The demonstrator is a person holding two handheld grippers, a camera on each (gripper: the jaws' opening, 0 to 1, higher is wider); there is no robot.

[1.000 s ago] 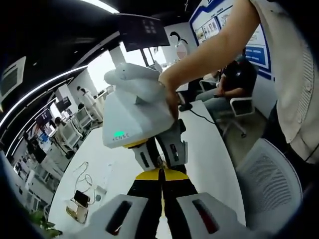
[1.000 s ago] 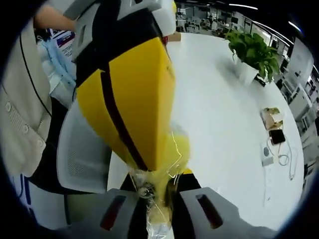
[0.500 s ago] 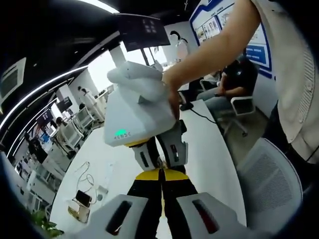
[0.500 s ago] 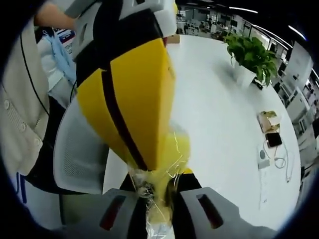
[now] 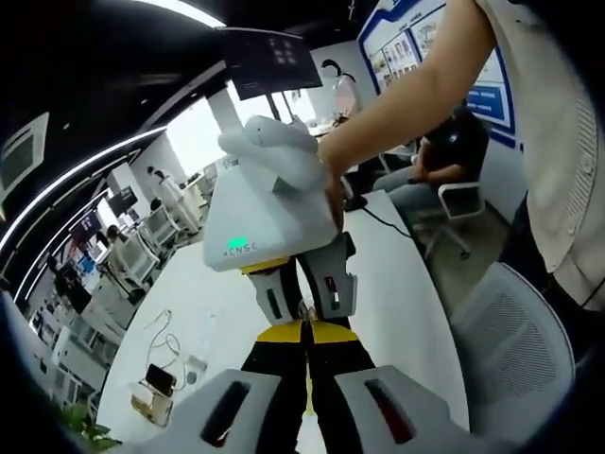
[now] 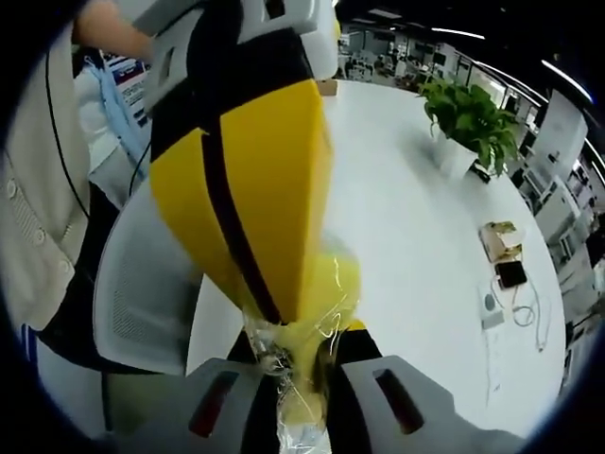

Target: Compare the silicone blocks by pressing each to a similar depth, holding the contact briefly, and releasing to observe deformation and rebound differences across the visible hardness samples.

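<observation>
**Two grippers meet tip to tip over a wrapped sample**

Above a white table, well clear of its top, the left gripper and right gripper face each other. Both are clenched on one wrapped yellow block, apparently so that a squeeze can test its give. The crinkled clear film blurs the block's outline. How far it is dented is hard to make out.
</observation>
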